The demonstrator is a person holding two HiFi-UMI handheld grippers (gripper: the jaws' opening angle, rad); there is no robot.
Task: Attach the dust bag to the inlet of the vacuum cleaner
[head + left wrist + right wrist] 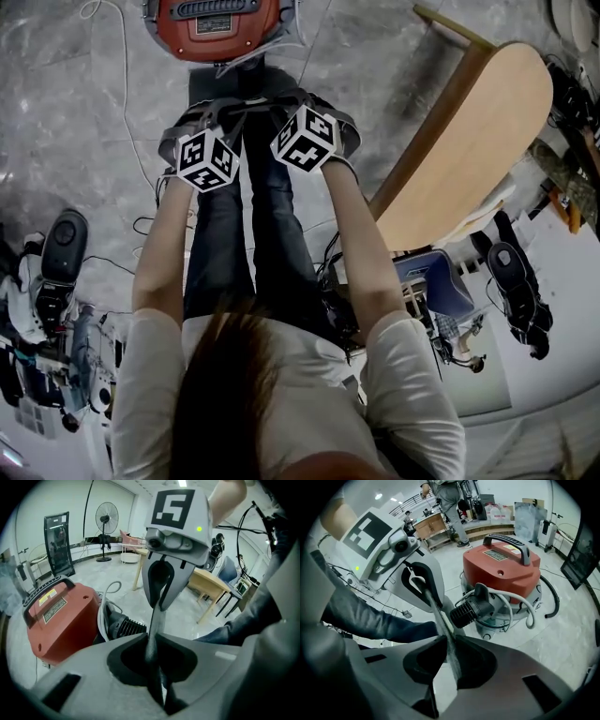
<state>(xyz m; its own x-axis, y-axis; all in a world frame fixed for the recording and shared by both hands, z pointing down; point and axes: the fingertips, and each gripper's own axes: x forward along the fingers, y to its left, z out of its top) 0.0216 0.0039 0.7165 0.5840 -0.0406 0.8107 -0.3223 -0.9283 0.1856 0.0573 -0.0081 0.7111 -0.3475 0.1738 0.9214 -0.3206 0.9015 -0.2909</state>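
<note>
Head view puts the vacuum cleaner (217,23) at the far edge of the floor, straight beyond my two hands. The dust bag (248,94) is strung as a dark band between the left gripper (214,114) and the right gripper (298,101), so its held edge runs left to right, across the line to the machine.

In the left gripper view my jaws are pinched together on the thin bag edge (154,625). In the right gripper view the jaws are likewise clamped on that sheet (440,616), which runs up to the other gripper.

What I take for the inlet is the black ribbed fitting (469,610) on the near side of the red body, seen also from the left (123,627). It lies ahead of and below both sets of jaws, about equally far from each hand. Its long axis seems to run near to far, mouth facing me, so I judge the bag opening must be brought square onto it.
</note>
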